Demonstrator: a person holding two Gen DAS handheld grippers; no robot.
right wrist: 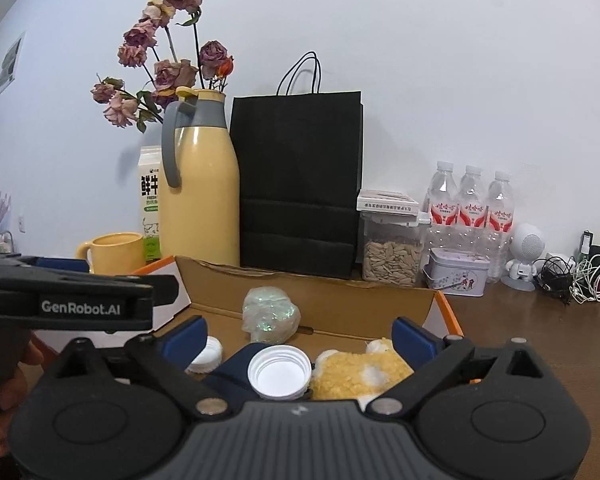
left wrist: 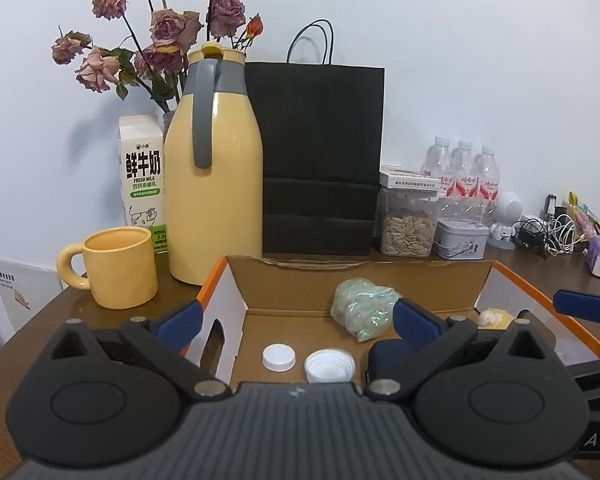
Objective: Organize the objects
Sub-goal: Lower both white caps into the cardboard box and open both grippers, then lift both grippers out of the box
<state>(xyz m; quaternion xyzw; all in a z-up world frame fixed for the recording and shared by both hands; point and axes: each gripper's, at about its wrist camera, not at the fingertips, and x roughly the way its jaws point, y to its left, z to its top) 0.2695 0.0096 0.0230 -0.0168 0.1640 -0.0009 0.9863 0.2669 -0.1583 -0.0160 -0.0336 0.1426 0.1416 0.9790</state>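
An open cardboard box (left wrist: pixel 292 280) with orange edges sits in front of me; it also shows in the right wrist view (right wrist: pixel 340 304). Inside lie a crumpled glittery green bag (left wrist: pixel 362 306) (right wrist: pixel 270 314), two white bottle caps (left wrist: pixel 278 357) (left wrist: pixel 329 366), a dark blue pouch (right wrist: pixel 236 364) and a yellow plush toy (right wrist: pixel 360 372). One upturned cap (right wrist: pixel 279 372) rests on the pouch. My left gripper (left wrist: pixel 296 320) is open and empty over the box's left half. My right gripper (right wrist: pixel 300 338) is open and empty over the pouch and toy.
Behind the box stand a yellow mug (left wrist: pixel 118 266), a milk carton (left wrist: pixel 142 178), a yellow thermos (left wrist: pixel 214 168), a black paper bag (left wrist: pixel 320 156), a seed jar (left wrist: pixel 408 228), a tin (left wrist: pixel 462 238) and water bottles (left wrist: pixel 464 176). Cables (right wrist: pixel 580 276) lie at the right.
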